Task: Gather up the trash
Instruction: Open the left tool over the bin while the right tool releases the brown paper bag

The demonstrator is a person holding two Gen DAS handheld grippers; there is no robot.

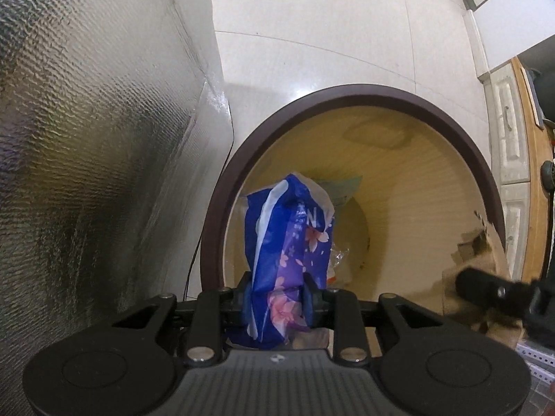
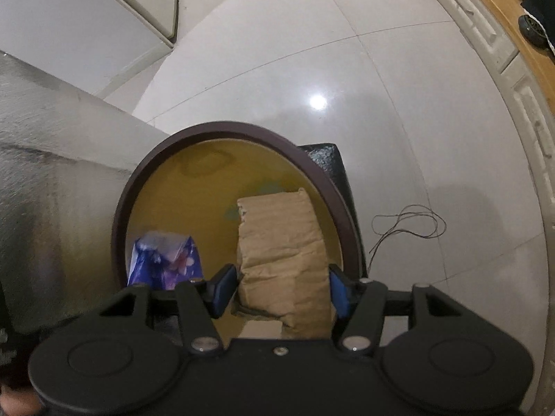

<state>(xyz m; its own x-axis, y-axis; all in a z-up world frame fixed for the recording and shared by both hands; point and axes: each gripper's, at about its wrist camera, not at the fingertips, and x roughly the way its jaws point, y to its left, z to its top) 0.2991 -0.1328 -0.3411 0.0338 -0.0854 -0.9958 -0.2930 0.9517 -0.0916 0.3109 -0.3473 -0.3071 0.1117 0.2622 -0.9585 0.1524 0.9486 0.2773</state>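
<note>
A round bin with a dark brown rim [image 1: 347,90] and a yellowish inside stands on the floor below both grippers. My left gripper [image 1: 277,298] is shut on a crumpled blue plastic wrapper with pink flowers [image 1: 288,235], which hangs inside the bin's mouth. Other scraps lie at the bin's bottom. In the right wrist view the bin rim [image 2: 222,128] shows again, with the blue wrapper [image 2: 163,260] at lower left. A creased piece of brown cardboard [image 2: 281,242] stands between the pads of my right gripper [image 2: 282,287]; a narrow gap shows at the left pad. The cardboard [image 1: 471,253] also appears at the left view's right edge.
A silver foil-covered surface [image 1: 86,138] rises close on the bin's left. A black box [image 2: 329,163] sits behind the bin, and a thin loose wire [image 2: 406,225] lies on the pale tiled floor. White cabinet doors under a wooden top [image 1: 510,138] run along the right.
</note>
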